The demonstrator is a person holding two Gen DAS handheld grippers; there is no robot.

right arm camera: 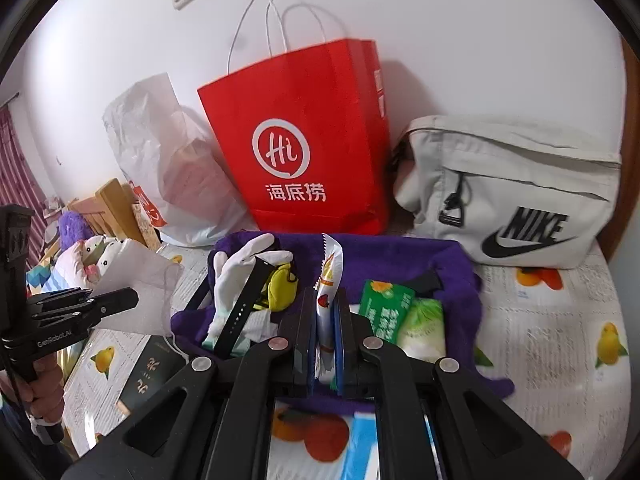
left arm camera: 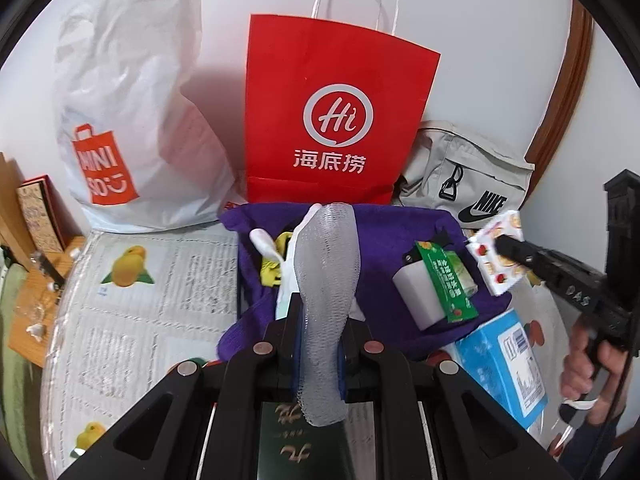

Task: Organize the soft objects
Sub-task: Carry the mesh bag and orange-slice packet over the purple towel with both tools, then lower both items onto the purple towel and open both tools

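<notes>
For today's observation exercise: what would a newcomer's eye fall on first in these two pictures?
The bright red paper bag standing against the wall, with a white plastic bag on its left and a grey Nike bag on its right. In front, a purple cloth holds small items, while each gripper pinches something: left gripper white mesh, right gripper a fruit-printed packet.

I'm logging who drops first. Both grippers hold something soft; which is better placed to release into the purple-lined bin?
Probably left: its gripper holds the white mesh cloth over the purple-lined bin; the right gripper holds its fruit-print packet at the bin's edge.

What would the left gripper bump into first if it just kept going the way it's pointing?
Probably the purple cloth-lined bin just ahead of the left gripper, which is shut on a white mesh sleeve. The red paper bag stands behind it. Depth is hard to judge.
</notes>
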